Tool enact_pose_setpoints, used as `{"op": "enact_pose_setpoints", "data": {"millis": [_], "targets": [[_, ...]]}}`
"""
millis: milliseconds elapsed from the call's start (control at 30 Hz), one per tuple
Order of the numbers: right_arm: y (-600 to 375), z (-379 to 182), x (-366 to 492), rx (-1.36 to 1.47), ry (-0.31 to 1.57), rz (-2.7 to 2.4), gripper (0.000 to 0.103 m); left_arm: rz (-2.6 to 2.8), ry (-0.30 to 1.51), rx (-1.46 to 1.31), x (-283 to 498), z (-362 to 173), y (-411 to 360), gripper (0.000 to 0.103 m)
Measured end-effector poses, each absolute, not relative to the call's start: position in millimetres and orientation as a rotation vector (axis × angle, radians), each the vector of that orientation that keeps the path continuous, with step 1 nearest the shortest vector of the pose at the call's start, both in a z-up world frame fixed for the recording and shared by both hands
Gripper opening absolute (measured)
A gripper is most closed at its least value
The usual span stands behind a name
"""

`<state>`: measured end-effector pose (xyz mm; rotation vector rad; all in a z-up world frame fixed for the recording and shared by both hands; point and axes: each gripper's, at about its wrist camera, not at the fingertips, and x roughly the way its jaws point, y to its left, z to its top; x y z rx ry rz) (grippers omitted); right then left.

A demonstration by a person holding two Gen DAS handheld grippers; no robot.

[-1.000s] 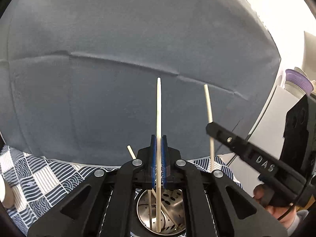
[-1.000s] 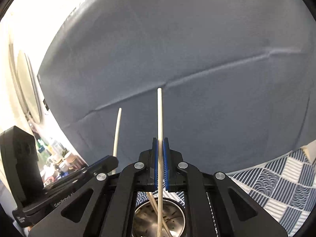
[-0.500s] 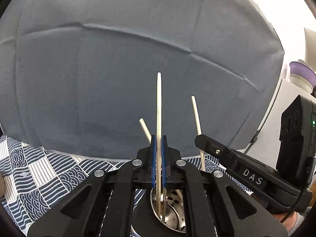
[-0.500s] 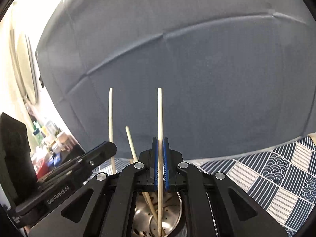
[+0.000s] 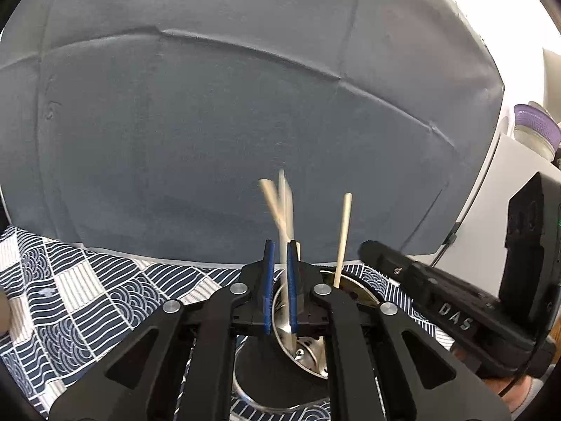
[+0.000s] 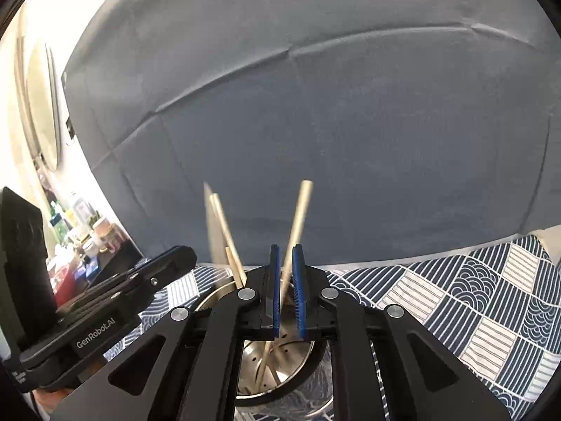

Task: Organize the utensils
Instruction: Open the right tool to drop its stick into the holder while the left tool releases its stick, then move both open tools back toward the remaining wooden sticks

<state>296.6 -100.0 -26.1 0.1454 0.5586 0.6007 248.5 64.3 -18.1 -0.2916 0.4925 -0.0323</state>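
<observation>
Both grippers hover over a perforated steel utensil cup (image 5: 308,354) (image 6: 280,365) on the patterned tablecloth. My left gripper (image 5: 279,256) has its blue pads a little apart; a blurred pale chopstick (image 5: 285,217) drops between them into the cup. My right gripper (image 6: 286,259) is also slightly open, and a chopstick (image 6: 297,224) leans loose between its pads, its tip in the cup. More chopsticks (image 6: 226,231) stand in the cup. The right gripper shows in the left wrist view (image 5: 438,298); the left gripper shows in the right wrist view (image 6: 115,301).
A grey-blue fabric backdrop (image 5: 245,122) rises behind the table. The navy-and-white tablecloth (image 6: 473,298) covers the table. A cluttered shelf (image 6: 80,231) stands far left in the right wrist view; a purple-lidded jar (image 5: 533,122) stands at the right in the left wrist view.
Both grippers have lowered toward the cup and opened. The chopsticks they pinched upright are released and tilt or fall into the cup.
</observation>
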Motion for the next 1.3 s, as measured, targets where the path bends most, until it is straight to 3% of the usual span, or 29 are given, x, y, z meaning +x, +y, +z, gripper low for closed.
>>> {"op": "enact_pose_setpoints", "data": {"millis": [67, 133, 200, 267, 400, 467, 533, 600, 800, 1300], "targets": [[-102.6, -20.9, 292.5, 0.132, 0.543, 0.572, 0.012, -0.025, 0.493, -0.285, 245.0, -14.1, 66.3, 0.028], [-105.4, -15.1, 289.5, 0.131, 0.534, 0.554, 0.031, -0.013, 0.488, -0.297, 239.4, -9.7, 70.2, 0.035], [-108.9, -9.6, 286.9, 0.138, 0.526, 0.539, 0.033, 0.003, 0.481, -0.305, 233.3, -5.0, 74.8, 0.040], [-113.4, -3.6, 284.7, 0.148, 0.520, 0.525, 0.036, 0.025, 0.475, -0.308, 228.2, -0.9, 78.9, 0.054], [-120.7, 6.7, 280.4, 0.161, 0.511, 0.486, 0.061, 0.083, 0.459, -0.333, 215.2, 8.2, 90.3, 0.075], [-124.2, 10.9, 278.6, 0.174, 0.511, 0.475, 0.067, 0.098, 0.471, -0.343, 211.3, 11.3, 95.4, 0.087], [-126.9, 13.2, 276.8, 0.183, 0.515, 0.467, 0.079, 0.113, 0.472, -0.339, 206.6, 14.6, 98.7, 0.090], [-129.3, 16.4, 273.1, 0.188, 0.507, 0.460, 0.082, 0.134, 0.482, -0.334, 202.8, 17.0, 101.8, 0.097], [-134.3, 15.5, 266.5, 0.178, 0.544, 0.440, 0.087, 0.181, 0.529, -0.341, 197.3, 12.6, 107.9, 0.097], [-168.5, -33.7, 242.8, 0.186, 0.673, 0.365, 0.088, 0.238, 0.726, -0.312, 171.3, -44.9, 100.3, 0.097]]}}
